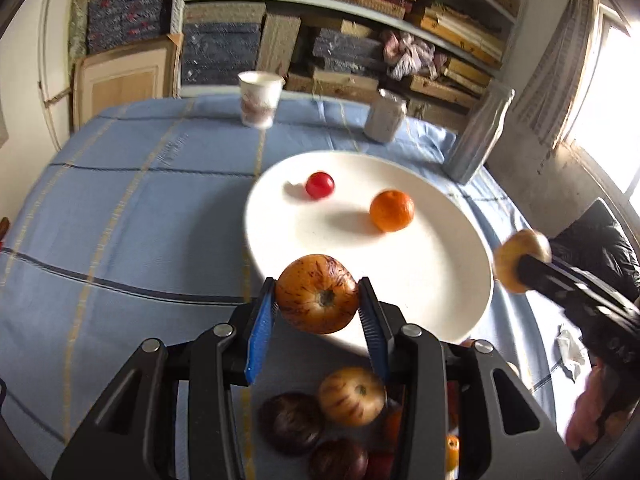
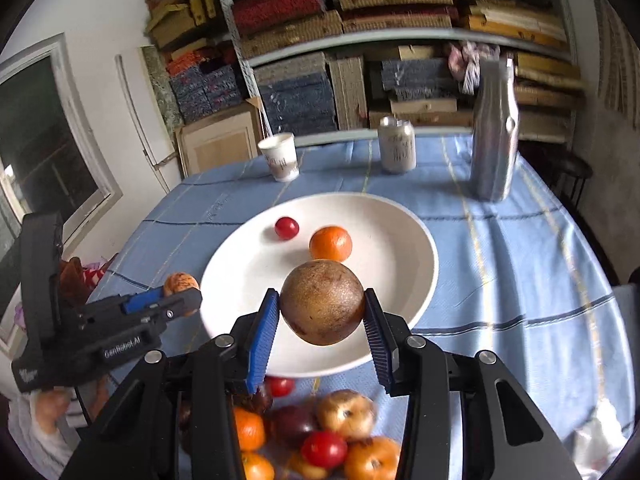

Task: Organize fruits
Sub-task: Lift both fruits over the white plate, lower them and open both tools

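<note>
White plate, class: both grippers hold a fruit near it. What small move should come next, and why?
Probably carry both fruits over bare plate and lower them. The left gripper grips a streaked fruit at the rim; the right gripper holds a brown fruit. Only a tomato and orange lie there.

two wrist fisheyes, each looking forward and down along its own tongs.

the left view sits behind the left gripper (image 1: pixel 318 304), close over the near rim of the white plate (image 1: pixel 440 280); the right view sits behind the right gripper (image 2: pixel 322 312), equally close. both share the plate, the blue tablecloth (image 1: pixel 140 220) beyond the tongs, the far shelves (image 2: pixel 400 36), and each other's gripper.
</note>
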A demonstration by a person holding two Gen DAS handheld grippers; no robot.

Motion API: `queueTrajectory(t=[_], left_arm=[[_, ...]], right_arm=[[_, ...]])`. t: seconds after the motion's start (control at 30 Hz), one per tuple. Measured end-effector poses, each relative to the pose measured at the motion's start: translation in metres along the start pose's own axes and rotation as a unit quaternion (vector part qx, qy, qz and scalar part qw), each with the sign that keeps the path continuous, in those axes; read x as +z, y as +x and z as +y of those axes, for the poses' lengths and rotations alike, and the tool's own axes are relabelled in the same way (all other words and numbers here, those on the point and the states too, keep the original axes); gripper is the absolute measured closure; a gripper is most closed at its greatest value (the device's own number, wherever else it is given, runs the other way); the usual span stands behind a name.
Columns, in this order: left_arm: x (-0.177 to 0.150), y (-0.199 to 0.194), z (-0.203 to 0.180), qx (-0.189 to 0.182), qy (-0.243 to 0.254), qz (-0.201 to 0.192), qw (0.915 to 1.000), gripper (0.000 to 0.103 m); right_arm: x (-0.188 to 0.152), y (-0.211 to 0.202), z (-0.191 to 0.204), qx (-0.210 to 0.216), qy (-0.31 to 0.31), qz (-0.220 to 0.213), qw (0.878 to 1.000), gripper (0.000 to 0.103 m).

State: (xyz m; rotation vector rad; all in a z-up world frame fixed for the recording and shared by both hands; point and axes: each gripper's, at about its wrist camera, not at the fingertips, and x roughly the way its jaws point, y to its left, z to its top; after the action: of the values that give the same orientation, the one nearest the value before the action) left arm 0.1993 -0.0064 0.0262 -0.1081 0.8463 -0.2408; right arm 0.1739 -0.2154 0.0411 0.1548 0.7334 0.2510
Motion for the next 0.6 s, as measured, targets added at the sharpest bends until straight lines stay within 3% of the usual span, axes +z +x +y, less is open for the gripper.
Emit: queueTrajectory(t=[0.17, 0.27, 0.37, 0.5, 0.6], left_arm=[[-0.002, 0.018, -0.003, 0.007, 0.017, 0.005, 0.9998, 0.063], [0.000, 0.017, 0.000, -0.010, 0.008, 0.003, 0.9999, 0.060], [0.000, 0.009, 0.002, -0.003, 0.007, -0.011, 0.9999, 0.050], [-0.004, -0.009, 0.006, 0.001, 0.010, -0.027, 0.9996, 0.050], [-0.013, -0.028, 0.012, 0.016, 0.009, -0.044, 0.9989, 0.043]], right_arm=[[-0.009, 0.029, -0.009, -0.004, 0.007, 0.029, 1.000, 0.058], [-0.011, 0.033, -0.011, -0.004, 0.006, 0.027, 1.000, 0.053], [-0.010, 0.023, -0.007, -0.001, 0.004, 0.013, 1.000, 0.052], [-0.012, -0.004, -0.006, 0.013, 0.003, -0.016, 1.000, 0.050], [-0.017, -0.030, -0.006, 0.017, 0.001, -0.046, 0.999, 0.040]])
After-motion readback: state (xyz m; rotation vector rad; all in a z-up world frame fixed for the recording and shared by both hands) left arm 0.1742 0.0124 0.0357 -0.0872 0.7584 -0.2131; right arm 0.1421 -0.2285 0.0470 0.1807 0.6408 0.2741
